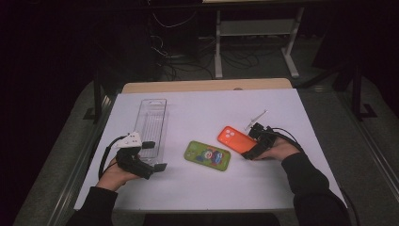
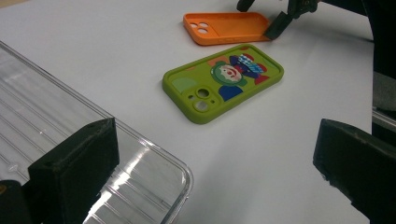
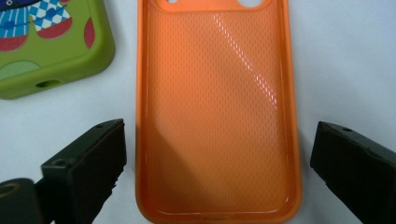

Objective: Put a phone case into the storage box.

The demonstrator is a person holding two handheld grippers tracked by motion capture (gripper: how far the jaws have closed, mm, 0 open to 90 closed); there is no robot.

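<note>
right gripper view looks down on the orange phone case (image 3: 217,112), lying hollow side up on the white table (image 3: 345,56). my right gripper (image 3: 217,172) straddles its near end, jaws spread wide, seemingly not touching it. the green phone case (image 3: 46,42) lies just beside. my left gripper (image 1: 153,155) rests released at the clear tray (image 1: 153,120).

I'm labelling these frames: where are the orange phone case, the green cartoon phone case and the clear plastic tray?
orange phone case (image 3: 217,116): right gripper view, textured inner face.
green cartoon phone case (image 2: 224,81): left gripper view, printed back.
clear plastic tray (image 1: 153,123): high view, ribbed floor.
</note>
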